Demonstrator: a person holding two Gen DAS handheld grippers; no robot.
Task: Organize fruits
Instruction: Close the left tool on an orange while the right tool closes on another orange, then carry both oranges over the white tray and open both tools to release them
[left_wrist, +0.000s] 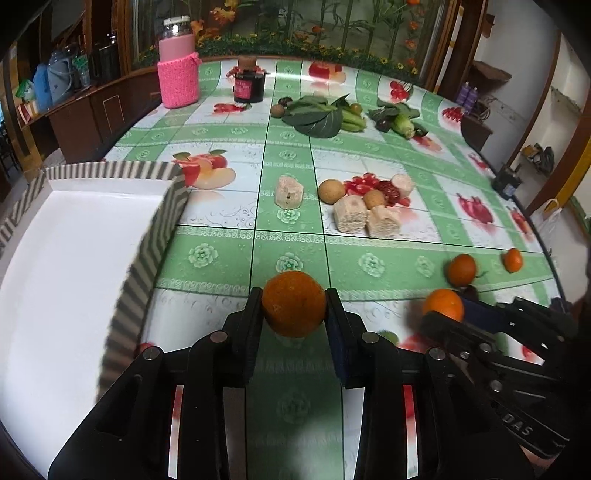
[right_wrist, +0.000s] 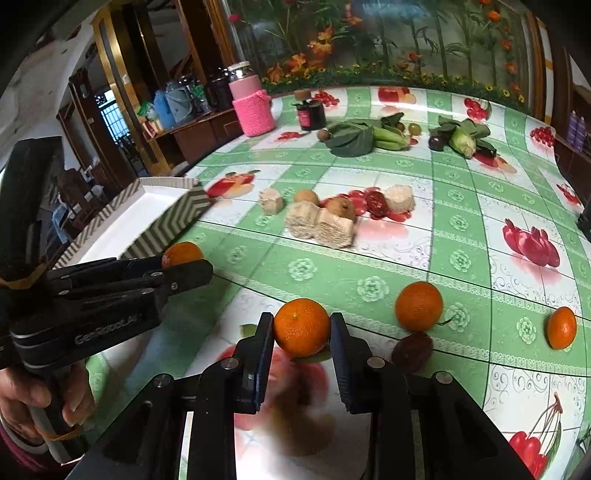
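We have the left gripper (left_wrist: 294, 314) clamped on an orange (left_wrist: 294, 304), its two pads pressed against the fruit's sides just above the tablecloth (left_wrist: 221, 251) near the table's near edge. Just to its left stands the white tray (left_wrist: 155, 236) with the grey zigzag rim, at the table's left edge, and its white floor is bare where we see it.

Our right gripper (right_wrist: 302, 332) pinches a second orange (right_wrist: 302, 327) the same way, a pad touching each flank, also close to the near edge. A hand (right_wrist: 40, 402) holds the left tool's handle at the lower left of the right wrist view.

Two more oranges lie loose toward the table's right edge: one (right_wrist: 418, 306) just beside a dark, round fruit (right_wrist: 412, 352), the other (right_wrist: 561, 327) farther right and apart.

Around the middle of the table sit pale cut blocks (right_wrist: 319, 225), brown round fruits (right_wrist: 340, 208) and a red date (right_wrist: 376, 203), bunched together. Toward the far edge we see leafy greens (left_wrist: 317, 118), a corn cob (right_wrist: 463, 142), a dark jar (left_wrist: 249, 86) and a pink knitted bottle (left_wrist: 179, 74).
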